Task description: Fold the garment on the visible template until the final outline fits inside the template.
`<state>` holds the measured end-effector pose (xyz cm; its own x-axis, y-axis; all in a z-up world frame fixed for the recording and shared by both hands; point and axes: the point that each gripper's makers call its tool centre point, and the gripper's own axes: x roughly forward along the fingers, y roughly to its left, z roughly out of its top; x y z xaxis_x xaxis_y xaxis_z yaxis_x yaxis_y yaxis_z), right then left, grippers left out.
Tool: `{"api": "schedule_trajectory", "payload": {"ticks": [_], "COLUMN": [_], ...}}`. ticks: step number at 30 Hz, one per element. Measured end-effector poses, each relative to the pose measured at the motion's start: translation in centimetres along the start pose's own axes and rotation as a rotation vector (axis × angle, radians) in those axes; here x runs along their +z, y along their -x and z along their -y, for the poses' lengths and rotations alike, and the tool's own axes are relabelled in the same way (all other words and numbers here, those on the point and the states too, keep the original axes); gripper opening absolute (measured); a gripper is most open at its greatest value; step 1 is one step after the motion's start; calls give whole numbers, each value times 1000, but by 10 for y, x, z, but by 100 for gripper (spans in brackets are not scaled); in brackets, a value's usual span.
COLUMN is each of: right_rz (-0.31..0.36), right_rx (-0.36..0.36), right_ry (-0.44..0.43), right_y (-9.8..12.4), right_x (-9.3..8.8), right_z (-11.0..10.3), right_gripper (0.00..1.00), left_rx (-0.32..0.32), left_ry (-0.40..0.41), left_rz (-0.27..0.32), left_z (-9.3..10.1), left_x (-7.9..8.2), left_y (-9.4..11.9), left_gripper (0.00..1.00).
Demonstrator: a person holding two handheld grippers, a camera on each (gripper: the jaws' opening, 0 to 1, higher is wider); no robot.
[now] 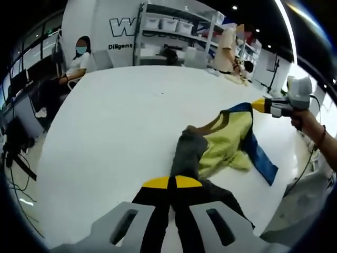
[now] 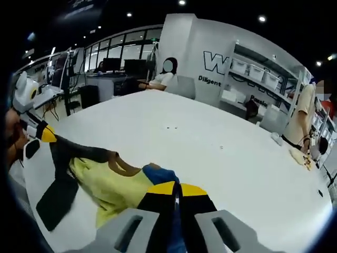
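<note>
A garment with a yellow-green body (image 1: 226,139), a blue sleeve (image 1: 263,161) and a dark grey sleeve (image 1: 187,153) lies stretched across the white table (image 1: 121,126). My left gripper (image 1: 171,182) is shut on the dark grey end of it. In the left gripper view my right gripper (image 1: 259,105) comes in from the right, pinching the blue edge by the collar. The right gripper view shows my right gripper (image 2: 176,188) shut on blue cloth (image 2: 158,174), the yellow body (image 2: 110,184) beyond it, and my left gripper (image 2: 46,134) holding the dark sleeve (image 2: 79,153) at the left.
A masked person (image 1: 79,58) sits at the table's far left edge. Another person (image 1: 226,50) stands by cloth items (image 1: 237,79) at the far side. Shelves with bins (image 1: 168,23) line the back wall. A hand (image 1: 308,121) grips the right tool.
</note>
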<state>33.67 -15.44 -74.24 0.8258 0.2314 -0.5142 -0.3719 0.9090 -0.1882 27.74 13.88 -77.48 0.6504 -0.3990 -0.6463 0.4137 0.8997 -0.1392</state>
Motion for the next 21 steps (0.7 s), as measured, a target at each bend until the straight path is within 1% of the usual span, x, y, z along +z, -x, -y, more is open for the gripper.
{"api": "schedule_trajectory", "payload": {"ticks": [1, 2, 3, 6, 8, 11, 13, 18, 20, 21], "right_rz": [5, 4, 6, 11, 13, 13, 11, -10, -17, -20], "right_rx": [5, 7, 8, 16, 24, 32, 35, 33, 31, 29], "right_ry": [3, 6, 18, 34, 58, 74, 82, 94, 95, 89], "right_y": [-1, -2, -4, -6, -10, -14, -17, -23, -25, -28], "right_x": [6, 7, 12, 19, 26, 33, 37, 37, 37, 37], "right_z": [2, 2, 4, 4, 5, 7, 7, 12, 15, 18], "right_gripper": [0, 0, 0, 0, 0, 0, 0, 0, 0, 0], "left_rx": [2, 6, 18, 30, 33, 41, 48, 55, 68, 83], "left_ry": [0, -1, -10, -4, -3, -17, -15, -10, -11, -14], "left_rz": [7, 11, 18, 21, 25, 12, 17, 22, 22, 24], "left_z": [-2, -3, -7, -12, -19, -24, -28, -34, -39, -47], "left_x": [5, 7, 12, 15, 18, 19, 22, 27, 30, 34], "left_y": [2, 4, 6, 8, 5, 4, 4, 4, 4, 3], "left_gripper": [0, 0, 0, 0, 0, 0, 0, 0, 0, 0]}}
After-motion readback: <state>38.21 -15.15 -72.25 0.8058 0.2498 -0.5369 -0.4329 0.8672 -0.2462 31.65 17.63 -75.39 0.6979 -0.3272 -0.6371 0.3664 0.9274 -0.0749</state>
